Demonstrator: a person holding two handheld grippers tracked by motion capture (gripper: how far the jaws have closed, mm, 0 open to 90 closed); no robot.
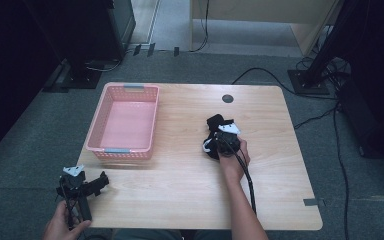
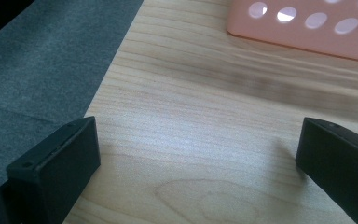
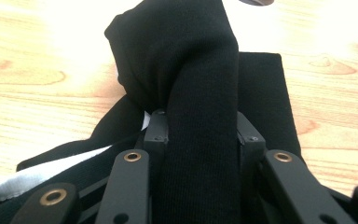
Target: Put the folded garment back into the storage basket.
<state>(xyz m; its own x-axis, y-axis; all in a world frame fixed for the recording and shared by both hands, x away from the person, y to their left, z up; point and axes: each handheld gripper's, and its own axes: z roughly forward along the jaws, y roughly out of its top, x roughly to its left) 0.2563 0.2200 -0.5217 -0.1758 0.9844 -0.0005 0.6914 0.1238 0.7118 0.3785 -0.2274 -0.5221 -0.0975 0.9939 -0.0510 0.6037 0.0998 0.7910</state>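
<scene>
A black cloth (image 1: pixel 215 124) with a white patch lies bunched near the middle of the wooden table (image 1: pixel 180 170). My right gripper (image 1: pixel 221 140) is over it, and in the right gripper view its jaws press on a thick fold of the black cloth (image 3: pixel 200 140) from both sides. My left gripper (image 1: pixel 101 181) rests at the table's front left corner, jaws wide apart. In the left gripper view the left gripper (image 2: pixel 200 154) has only bare wood between its jaws.
A pink perforated basket (image 1: pixel 105 145) stands at the table's back left and holds nothing; its wall (image 2: pixel 307 23) is just ahead of the left gripper. A dark round grommet (image 1: pixel 227 98) sits near the far edge. Cables and stands line the floor beyond.
</scene>
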